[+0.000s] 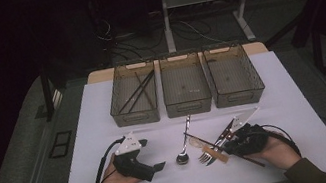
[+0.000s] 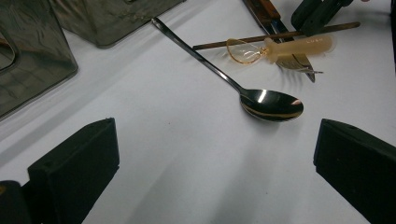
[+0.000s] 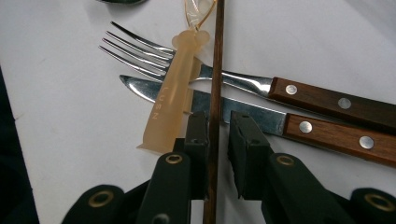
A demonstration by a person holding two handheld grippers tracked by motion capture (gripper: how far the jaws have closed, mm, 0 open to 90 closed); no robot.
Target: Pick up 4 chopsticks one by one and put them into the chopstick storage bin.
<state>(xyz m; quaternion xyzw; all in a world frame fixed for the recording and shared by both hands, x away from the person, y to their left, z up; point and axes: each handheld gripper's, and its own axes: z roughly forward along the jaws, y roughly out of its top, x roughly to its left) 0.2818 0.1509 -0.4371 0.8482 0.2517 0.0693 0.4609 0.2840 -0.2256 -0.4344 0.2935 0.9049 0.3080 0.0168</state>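
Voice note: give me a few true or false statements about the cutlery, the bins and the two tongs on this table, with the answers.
1. A brown chopstick lies between the jaws of the right tongs. True.
2. The left tongs grip the metal spoon. False: their jaws stand wide apart with nothing between them, and the spoon lies on the table ahead of them.
3. The leftmost bin holds dark sticks. True.
4. The fork and the knife have all-metal handles. False: both handles are brown wood with rivets.
5. The pale plastic piece lies across the fork. True.
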